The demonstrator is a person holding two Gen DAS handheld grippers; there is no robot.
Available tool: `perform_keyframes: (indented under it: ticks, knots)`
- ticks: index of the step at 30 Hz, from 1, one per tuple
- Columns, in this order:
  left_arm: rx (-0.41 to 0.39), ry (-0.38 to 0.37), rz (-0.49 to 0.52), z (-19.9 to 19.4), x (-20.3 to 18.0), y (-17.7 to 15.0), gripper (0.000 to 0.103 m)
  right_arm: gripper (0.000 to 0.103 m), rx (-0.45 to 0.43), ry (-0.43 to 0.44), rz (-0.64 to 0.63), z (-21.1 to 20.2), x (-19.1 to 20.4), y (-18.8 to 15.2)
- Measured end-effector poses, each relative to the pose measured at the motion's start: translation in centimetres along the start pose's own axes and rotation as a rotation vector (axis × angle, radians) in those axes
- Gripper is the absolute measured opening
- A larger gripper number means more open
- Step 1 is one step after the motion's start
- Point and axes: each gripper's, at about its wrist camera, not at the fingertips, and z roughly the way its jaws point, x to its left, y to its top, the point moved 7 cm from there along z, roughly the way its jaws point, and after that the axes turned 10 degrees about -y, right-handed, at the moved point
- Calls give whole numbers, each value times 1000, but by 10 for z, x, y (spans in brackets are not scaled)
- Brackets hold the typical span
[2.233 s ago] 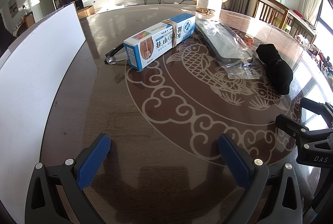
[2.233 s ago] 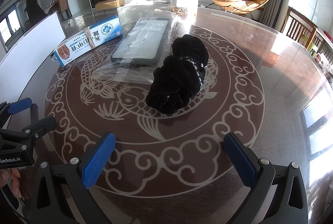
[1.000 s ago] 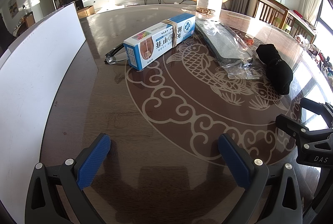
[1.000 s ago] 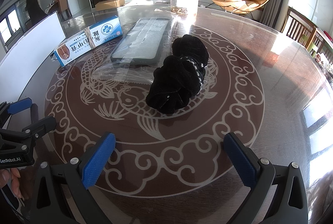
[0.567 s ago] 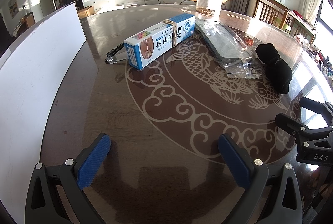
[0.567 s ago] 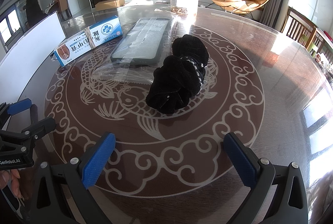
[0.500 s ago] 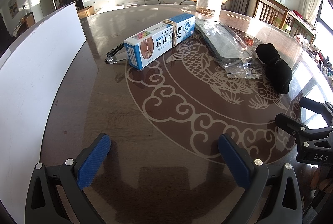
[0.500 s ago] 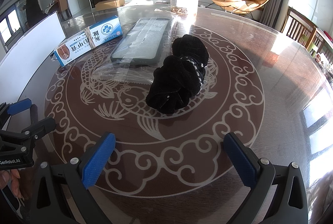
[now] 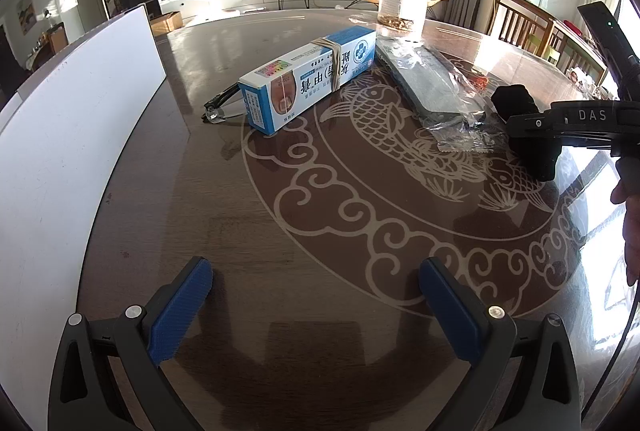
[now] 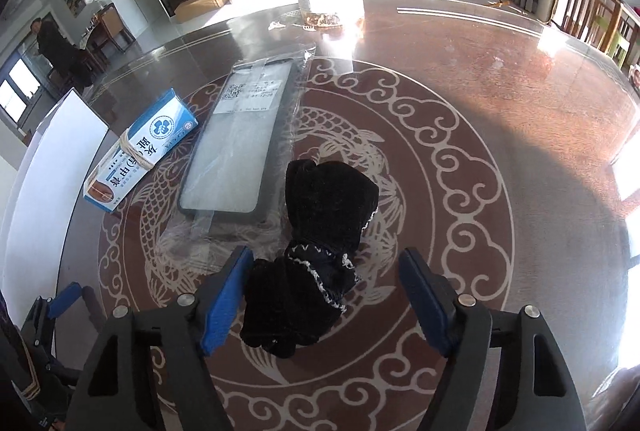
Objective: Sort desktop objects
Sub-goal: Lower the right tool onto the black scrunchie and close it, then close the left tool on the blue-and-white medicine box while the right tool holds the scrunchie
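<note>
Right wrist view: your right gripper (image 10: 322, 295) sits astride the near end of the black velvet scrunchie (image 10: 320, 231), which lies on the worktop (image 10: 500, 111) just right of the bagged phone case (image 10: 240, 155). Left pad touching or nearly touching the fabric; right pad clear. Not yet clamped.

Handling, as a judgement: light, soft, squashy, nothing to break. It will compress a lot before it holds, so bite across the bunched near lobe, not the loose trim.

Left gripper (image 9: 316, 305) spread wide, nothing in it, over bare worktop.

Change from a second ago: right gripper was well short of the scrunchie with jaws wide; it has come forward over it and its jaws have just been closing, scrunchie between them.
</note>
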Motion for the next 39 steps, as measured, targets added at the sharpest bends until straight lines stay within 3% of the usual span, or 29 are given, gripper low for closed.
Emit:
perform_keyframes:
  ticks: [3, 7, 11, 16, 26, 30, 33, 37, 39]
  knots:
    - [-1, 0, -2, 0, 0, -1, 103, 43, -23, -35, -29, 2, 9, 2]
    - [-1, 2, -3, -1, 1, -1, 103, 42, -72, -67, -126, -4, 18, -14]
    - [-2, 3, -5, 0, 1, -1, 103, 42, -150, -85, -192, -22, 13, -52]
    - [-1, 4, -4, 0, 1, -1, 103, 42, -219, -79, -177, -42, -2, -90]
    - [4, -2, 1, 1, 1, -2, 103, 42, -224, -68, -152, -43, -7, -91]
    - [62, -31, 39, 3, 1, 0, 103, 42, -224, -63, -148, -43, -9, -91]
    - [67, -22, 45, 6, 8, 20, 103, 42, -224, -67, -152, -43, -8, -91]
    - [57, -16, 62, 15, 15, 66, 90, 42, -224, -68, -152, -43, -8, -91]
    - [53, 18, 76, 23, 20, 89, 90, 42, -224, -68, -153, -43, -8, -91]
